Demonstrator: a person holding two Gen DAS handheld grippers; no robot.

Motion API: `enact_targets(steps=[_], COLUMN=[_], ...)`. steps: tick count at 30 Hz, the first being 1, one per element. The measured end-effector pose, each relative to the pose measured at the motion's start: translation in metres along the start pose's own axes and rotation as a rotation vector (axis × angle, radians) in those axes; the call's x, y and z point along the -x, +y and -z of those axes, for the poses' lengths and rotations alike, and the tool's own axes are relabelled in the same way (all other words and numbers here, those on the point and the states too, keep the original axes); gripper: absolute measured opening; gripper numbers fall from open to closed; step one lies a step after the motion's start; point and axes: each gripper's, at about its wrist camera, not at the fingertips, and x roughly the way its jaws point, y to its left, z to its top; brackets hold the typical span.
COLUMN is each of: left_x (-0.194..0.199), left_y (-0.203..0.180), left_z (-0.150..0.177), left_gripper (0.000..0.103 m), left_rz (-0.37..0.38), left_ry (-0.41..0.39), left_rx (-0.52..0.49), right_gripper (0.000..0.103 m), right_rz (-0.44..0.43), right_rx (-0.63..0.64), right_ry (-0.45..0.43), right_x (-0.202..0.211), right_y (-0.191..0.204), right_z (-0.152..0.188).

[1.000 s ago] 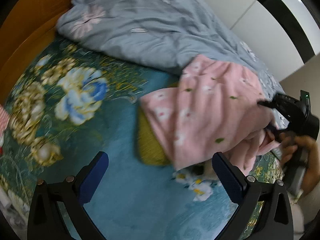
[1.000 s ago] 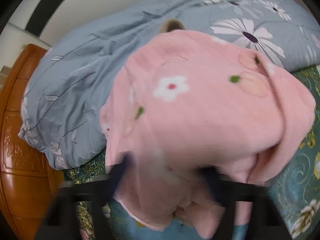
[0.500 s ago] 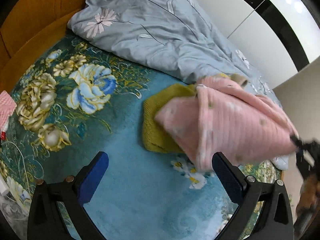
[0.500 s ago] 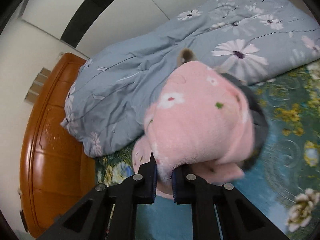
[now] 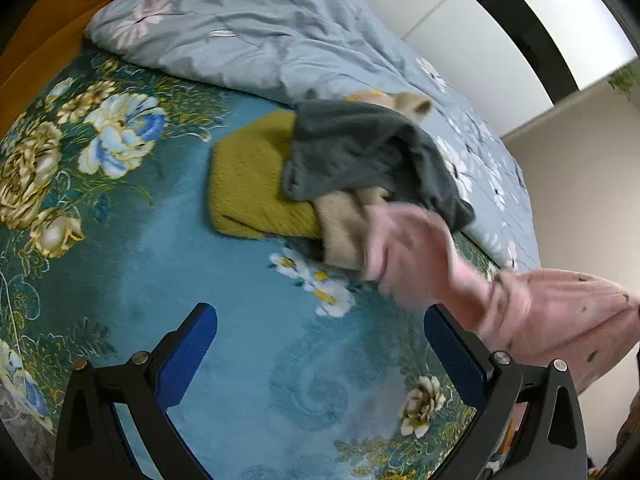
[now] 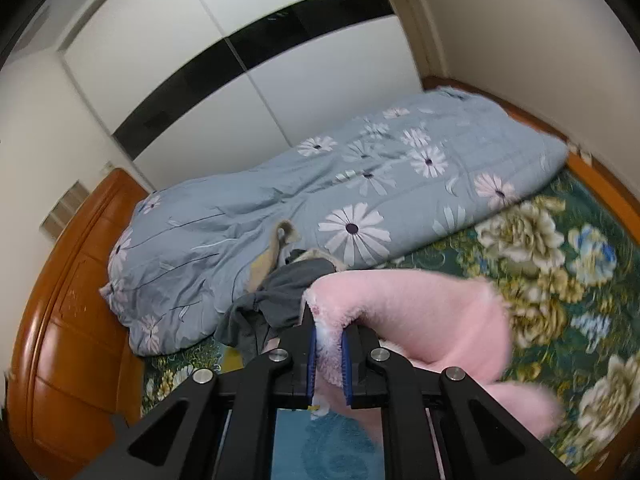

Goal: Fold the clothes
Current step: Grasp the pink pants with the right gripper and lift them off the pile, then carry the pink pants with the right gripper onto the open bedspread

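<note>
— Gripping the pink fleece garment (image 6: 420, 320), is it? The right hand-held gripper (image 6: 328, 364), I mean.

— Yes, its blue pads are pinched narrow on a fuzzy edge, and the rest hangs blurred to the right above the bed (image 6: 580, 280).

— And the left hand-held gripper (image 5: 320, 356)?

— Spread wide, holding nothing, hovering over the teal floral bedspread (image 5: 240, 380). From its side the pink garment trails in from the right, near its right finger.

— What else lies there?

— Farther off, a small heap: a mustard knitted piece (image 5: 252, 188) flat on the spread, a dark grey garment (image 5: 360, 148) draped over its right part, and something beige (image 5: 344, 224) poking out beneath. Behind them a grey-blue daisy duvet (image 5: 248, 28) is bunched against the white wardrobe (image 6: 200, 60), with the wooden headboard (image 6: 68, 320) at left.
</note>
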Motion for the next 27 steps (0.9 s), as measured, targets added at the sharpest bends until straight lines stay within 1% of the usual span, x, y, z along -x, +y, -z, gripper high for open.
enact_targets(steps=[3,6,8,9,10,11,13,15,17,20,22,24,26,27], left_x=[0.004,0.010,0.016,0.019,0.021,0.023,0.024,0.022,0.018,0.010,0.007,0.005,0.006,0.007], left_y=[-0.014,-0.024,-0.030,-0.033,-0.035,-0.038,-0.046,-0.053,-0.060,-0.075,-0.083,-0.090,-0.096,-0.100], left_z=[0.011,0.024,0.036,0.043,0.049,0.056,0.074,0.089,0.106,0.124,0.133,0.139,0.145,0.146], left_gripper=[0.103,0.103,0.103,0.103,0.103,0.103,0.103,0.103,0.103,0.103,0.103,0.103,0.103,0.103], left_rz=[-0.006,-0.042,-0.069,-0.082,-0.095,-0.109,-0.154,-0.187,-0.211,-0.255,-0.274,-0.277,-0.276,-0.278], left_ry=[-0.009,-0.035,-0.058,-0.065,-0.072,-0.077,-0.078,-0.075,-0.060,-0.033,-0.019,-0.011,-0.011,-0.015], left_rx=[-0.014,-0.006,0.015,0.026,0.038,0.046,0.050,0.059,0.072,0.069,0.070,0.072,0.062,0.054], right_gripper=[0.011,0.011,0.011,0.011,0.010,0.010,0.010,0.010,0.010,0.010,0.010,0.010,0.012,0.016], right_rz=[-0.051,-0.134,-0.215,-0.242,-0.263,-0.266,-0.238,-0.181,-0.079,0.026,0.078,0.119,0.132,0.126], right_rx=[0.009,0.029,0.009,-0.008,-0.024,-0.037,-0.051,-0.082,-0.097,-0.080,-0.101,-0.108,-0.102,-0.096], right_ry=[0.049,0.102,0.121,0.125,0.130,0.138,0.165,0.241,0.334,0.445,0.516,0.545,0.553,0.552], right_x=[-0.010,-0.022,-0.027,-0.027,-0.028,-0.029,-0.035,-0.054,-0.080,-0.113,-0.133,-0.141,-0.145,-0.144], right_y=[0.002,-0.001,-0.013,-0.022,-0.033,-0.049,-0.084,-0.127,-0.168,-0.211,-0.240,-0.262,-0.275,-0.277], right_z=[0.012,0.027,0.032,0.033,0.034,0.036,0.043,0.058,0.080,0.108,0.123,0.128,0.127,0.125])
